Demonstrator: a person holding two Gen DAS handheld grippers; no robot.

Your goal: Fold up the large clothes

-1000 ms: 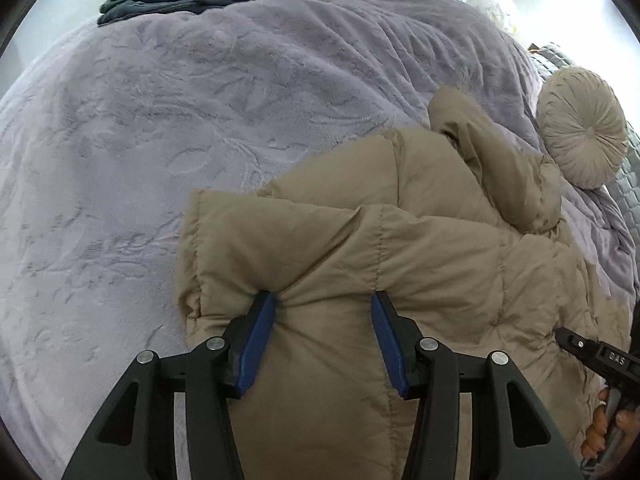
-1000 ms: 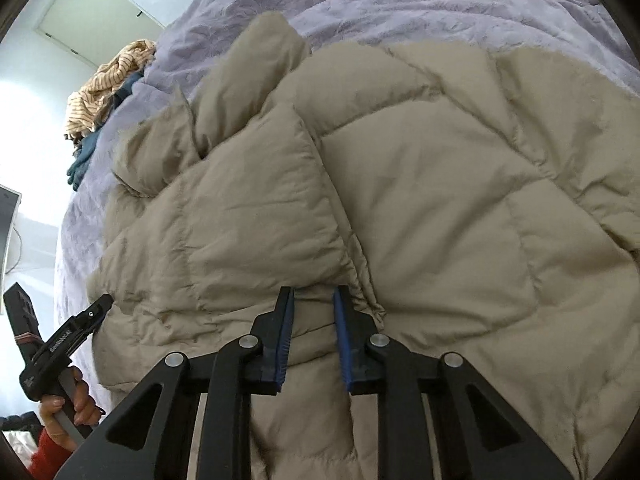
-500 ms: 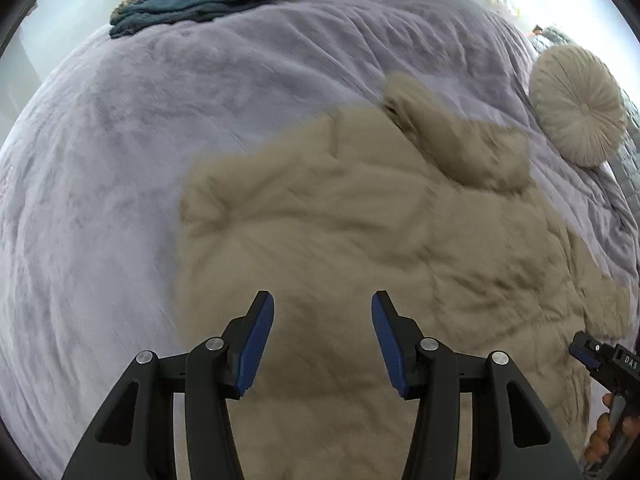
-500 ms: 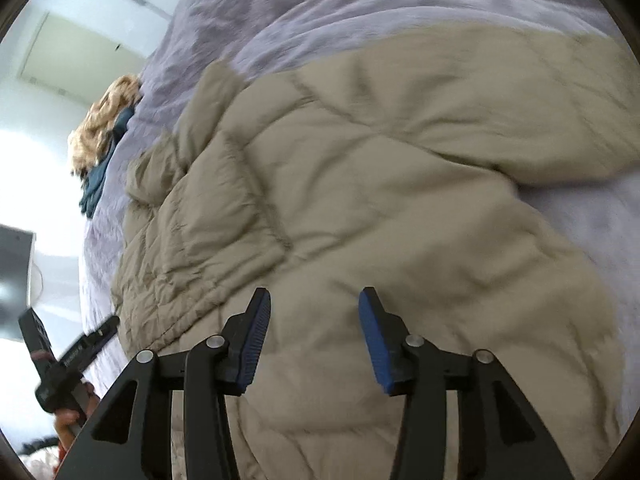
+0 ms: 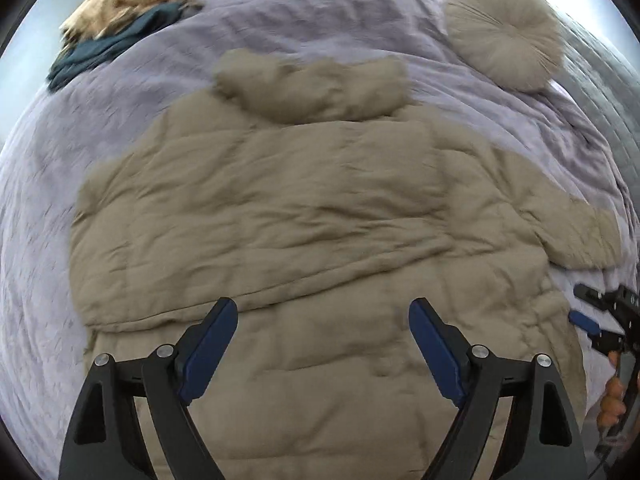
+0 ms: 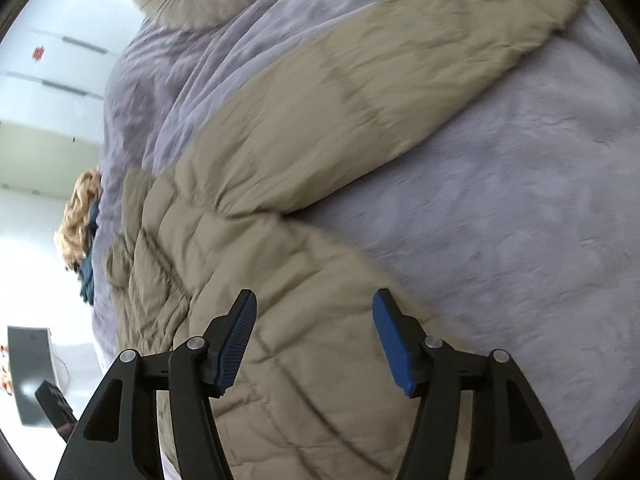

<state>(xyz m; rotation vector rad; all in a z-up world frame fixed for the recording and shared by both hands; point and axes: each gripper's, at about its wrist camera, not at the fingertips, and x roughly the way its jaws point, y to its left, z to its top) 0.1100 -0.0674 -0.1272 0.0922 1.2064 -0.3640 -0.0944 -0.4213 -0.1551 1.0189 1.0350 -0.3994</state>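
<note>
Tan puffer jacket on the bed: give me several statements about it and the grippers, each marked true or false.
1. The jacket lies spread on the purple blanket. True.
2. The left gripper is clamped on the jacket. False: its jaws are opening, gripping nothing.
3. A round cushion sits beyond the jacket. True.
4. The right gripper holds a sleeve. False: its jaws are opening, holding nothing.
5. The clothes pile rests on the jacket. False: it lies apart, at the bed's far corner.

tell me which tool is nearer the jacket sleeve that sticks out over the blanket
Right. The right tool, opening and empty, hovers beside the sleeve. The left tool, also opening and empty, hangs over the jacket's middle, farther off.
</note>
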